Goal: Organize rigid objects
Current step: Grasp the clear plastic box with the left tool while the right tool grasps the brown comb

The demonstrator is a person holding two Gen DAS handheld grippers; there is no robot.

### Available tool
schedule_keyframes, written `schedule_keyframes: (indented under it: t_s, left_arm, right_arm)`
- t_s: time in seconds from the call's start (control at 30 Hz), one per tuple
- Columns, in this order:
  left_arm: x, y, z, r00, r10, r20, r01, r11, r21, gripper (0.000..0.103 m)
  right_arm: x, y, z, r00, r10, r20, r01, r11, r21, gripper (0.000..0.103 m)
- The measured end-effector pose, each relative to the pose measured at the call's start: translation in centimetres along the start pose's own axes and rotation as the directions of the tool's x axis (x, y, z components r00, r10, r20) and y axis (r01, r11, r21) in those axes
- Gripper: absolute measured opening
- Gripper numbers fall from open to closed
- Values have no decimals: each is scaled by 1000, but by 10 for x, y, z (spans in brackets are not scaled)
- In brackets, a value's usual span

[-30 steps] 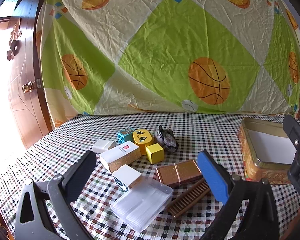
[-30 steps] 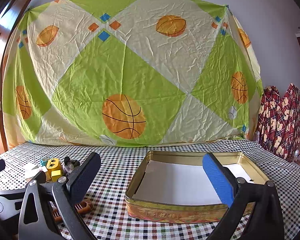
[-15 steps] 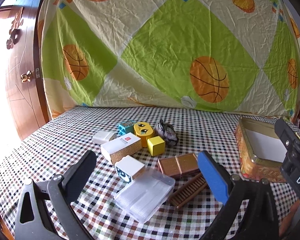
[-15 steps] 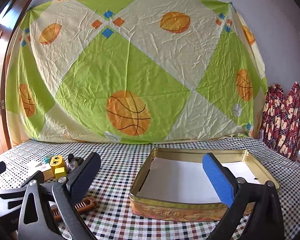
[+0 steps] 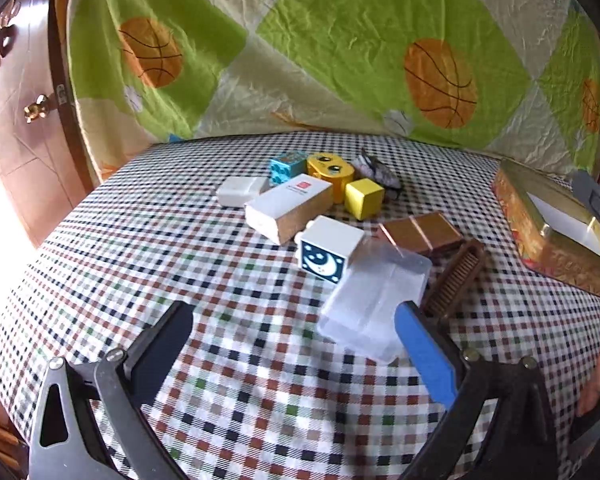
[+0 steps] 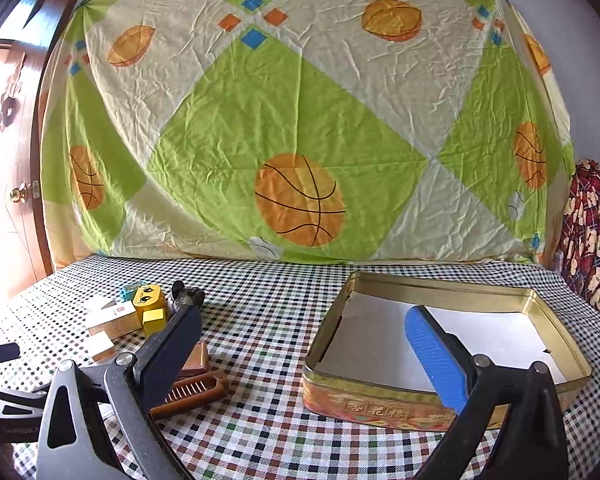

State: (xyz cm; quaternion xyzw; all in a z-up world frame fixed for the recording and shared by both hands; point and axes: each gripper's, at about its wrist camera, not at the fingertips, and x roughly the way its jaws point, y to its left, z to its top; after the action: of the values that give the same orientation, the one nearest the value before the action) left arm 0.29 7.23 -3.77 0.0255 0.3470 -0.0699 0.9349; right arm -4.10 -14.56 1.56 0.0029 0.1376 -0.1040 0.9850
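Clear plastic, the lidded box (image 5: 374, 300) lies on the checked tablecloth (image 5: 148, 248) just ahead of my left gripper (image 5: 292, 344), whose black and blue fingers stand wide apart with nothing between them. Touching the box's far left corner is a white block with a moon and stars (image 5: 330, 248); at its right side lies a brown comb (image 5: 454, 276), and beyond it a flat brown case (image 5: 420, 234). Farther back the small things crowd together: a long white and gold carton (image 5: 290, 210), a white block (image 5: 240, 191), a teal block (image 5: 286, 166), an orange toy with a cartoon face (image 5: 332, 170), a yellow cube (image 5: 364, 198) and a dark grey lump (image 5: 376, 172) that I cannot identify.

Well to the right of the pile sits the open gold tin (image 6: 440, 396), lined with white paper. My right gripper (image 6: 300, 332) hangs above the cloth near the tin's front left corner, spread wide and empty, its blue finger (image 6: 436, 352) seen against the tin. A green and cream sheet printed with basketballs (image 6: 300, 200) hangs behind the table, with a wooden door (image 5: 16, 120) at the left.
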Motion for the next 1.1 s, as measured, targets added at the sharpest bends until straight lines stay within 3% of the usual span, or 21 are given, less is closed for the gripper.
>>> schedule_keyframes:
  t_s: [0.13, 0.27, 0.4, 0.5, 0.57, 0.93, 1.03, 1.1]
  left_arm:
    - [11, -14, 12, 996, -78, -46, 79, 996, 36, 102]
    - [29, -28, 25, 994, -73, -83, 78, 995, 68, 87]
    - [44, -39, 27, 986, -111, -126, 123, 988, 89, 80]
    - [45, -40, 28, 980, -149, -130, 159, 985, 70, 70]
    - [49, -40, 30, 977, -169, -131, 179, 982, 65, 52]
    - [20, -14, 6, 972, -184, -145, 190, 981, 28, 54]
    - [19, -9, 6, 970, -181, -164, 183, 983, -5, 74]
    - [16, -7, 5, 971, -180, -159, 182, 983, 1, 78]
  right_arm:
    - [1, 0, 0, 1000, 2, -8, -2, 1000, 0, 102]
    - [1, 0, 0, 1000, 2, -10, -2, 1000, -2, 102]
    - [1, 0, 0, 1000, 1, -13, -1, 1000, -4, 102]
    - [2, 0, 0, 1000, 1, -14, -1, 1000, -7, 102]
    - [2, 1, -1, 1000, 1, -13, -1, 1000, -6, 102]
    - [5, 4, 0, 1000, 9, -25, -9, 1000, -21, 102]
    - [5, 4, -1, 1000, 6, -24, -7, 1000, -24, 102]
    - [5, 4, -2, 999, 13, -50, -14, 1000, -20, 102]
